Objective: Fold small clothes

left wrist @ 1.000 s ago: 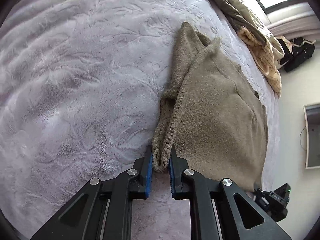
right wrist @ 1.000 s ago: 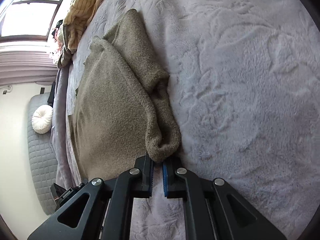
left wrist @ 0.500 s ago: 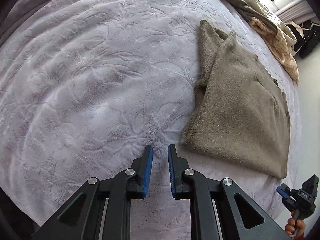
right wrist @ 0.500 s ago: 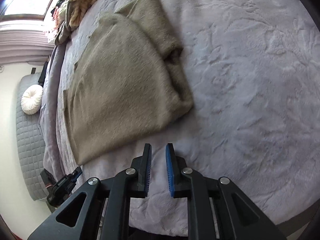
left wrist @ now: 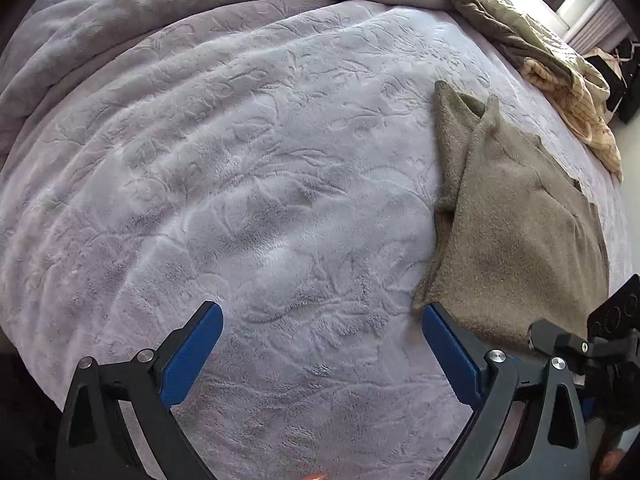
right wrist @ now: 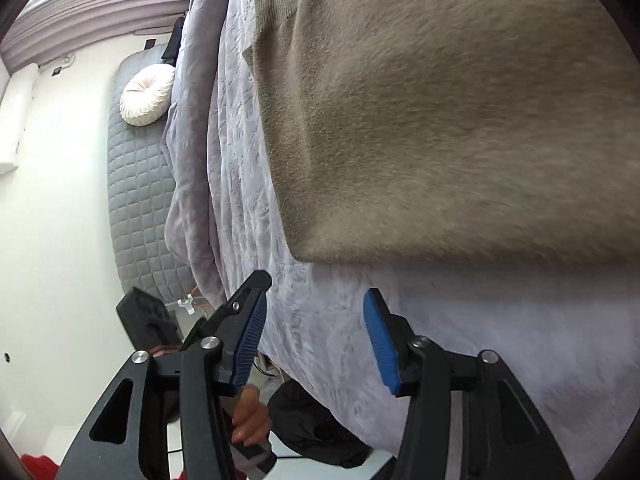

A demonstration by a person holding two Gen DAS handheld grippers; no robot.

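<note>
Olive-brown sweater (left wrist: 516, 240), one, lies between two opening, empty grippers.

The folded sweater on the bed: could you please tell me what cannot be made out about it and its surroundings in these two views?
- Left wrist view: the sweater's near right corner is hidden behind the left gripper's arm.
- Right wrist view: the sweater is motion-blurred and cut off by the top and right edges; its folded sleeve is out of frame.
- Left wrist view: the pile of clothes is too crumpled to tell apart.
</note>
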